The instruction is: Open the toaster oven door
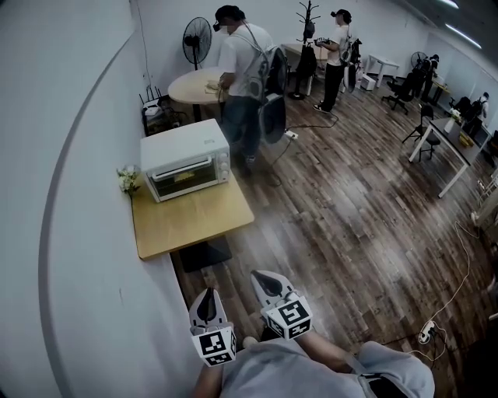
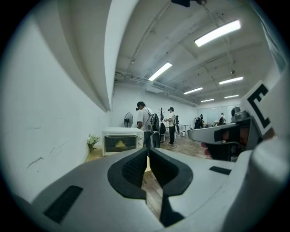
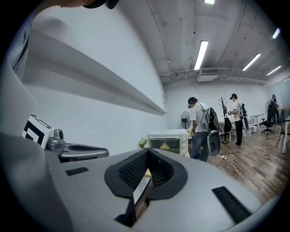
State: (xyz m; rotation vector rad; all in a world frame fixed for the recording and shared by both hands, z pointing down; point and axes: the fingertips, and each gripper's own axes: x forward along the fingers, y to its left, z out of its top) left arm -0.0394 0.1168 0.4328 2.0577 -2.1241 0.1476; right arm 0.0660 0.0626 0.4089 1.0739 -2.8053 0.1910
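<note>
Toaster oven (image 1: 187, 159) | door (image 1: 201, 181) shut | yellowish item (image 1: 184, 177) inside | on wooden table (image 1: 194, 221)

A plain white wall (image 1: 70, 194) runs beside a dark brown wooden plank floor (image 1: 350, 210). A small light-brown wooden table (image 1: 191, 225) sits against the wall — farther back stand a round pale table (image 1: 187, 87), a black standing fan (image 1: 198, 43) and a black coat stand (image 1: 309, 15). Overhead glow long white strip lights (image 2: 217, 32).
</note>
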